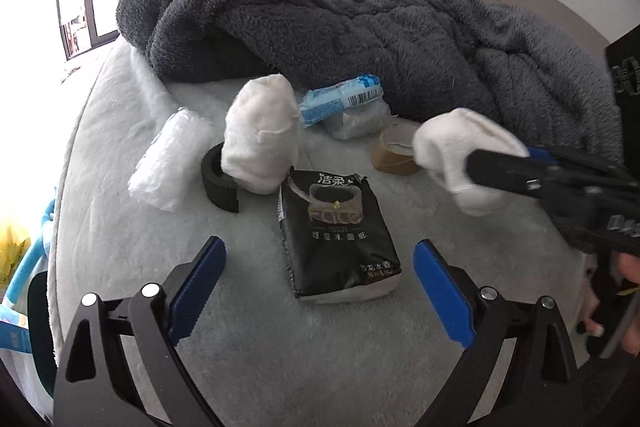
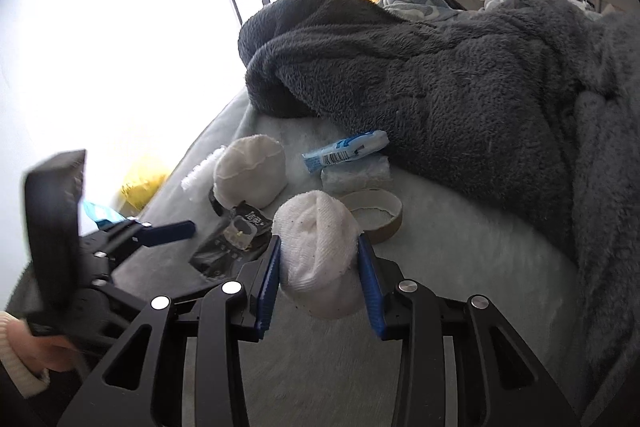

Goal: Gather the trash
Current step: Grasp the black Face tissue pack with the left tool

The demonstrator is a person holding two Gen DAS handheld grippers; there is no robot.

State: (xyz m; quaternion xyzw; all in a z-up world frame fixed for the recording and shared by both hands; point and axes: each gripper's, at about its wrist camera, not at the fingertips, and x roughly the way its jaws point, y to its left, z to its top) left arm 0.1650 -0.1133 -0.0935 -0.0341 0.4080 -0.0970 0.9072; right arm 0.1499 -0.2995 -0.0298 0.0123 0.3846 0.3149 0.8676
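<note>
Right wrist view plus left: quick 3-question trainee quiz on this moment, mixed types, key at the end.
1. True or false: the right claw is shut on a white sock.
2. Which item lies nearest in front of the open left claw?
A. black tissue pack
B. brown tape roll
C. blue wrapper
3. Fill in: the second white sock rests against a black ____ roll.

Key: 1 true; 2 A; 3 foam.
</note>
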